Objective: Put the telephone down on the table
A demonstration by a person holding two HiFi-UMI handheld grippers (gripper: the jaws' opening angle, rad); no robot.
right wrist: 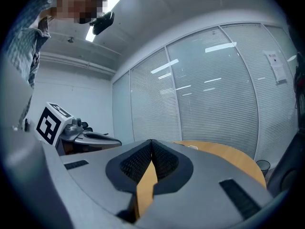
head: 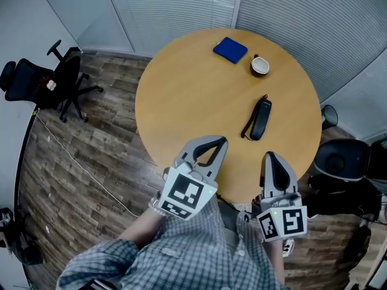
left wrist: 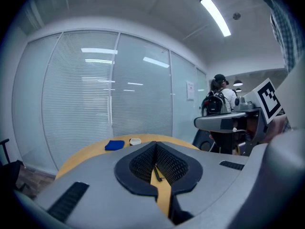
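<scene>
Left tool (head: 221, 142) shut, right tool (head: 269, 156) shut — both empty

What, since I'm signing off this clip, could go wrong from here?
1. The telephone lies on the table with its cord loose beside it, just ahead of the shut, empty left gripper and right gripper. A forward sweep might snag the cord and drag the telephone.
2. The cup stands beyond the telephone; a long reach could knock it.
</scene>
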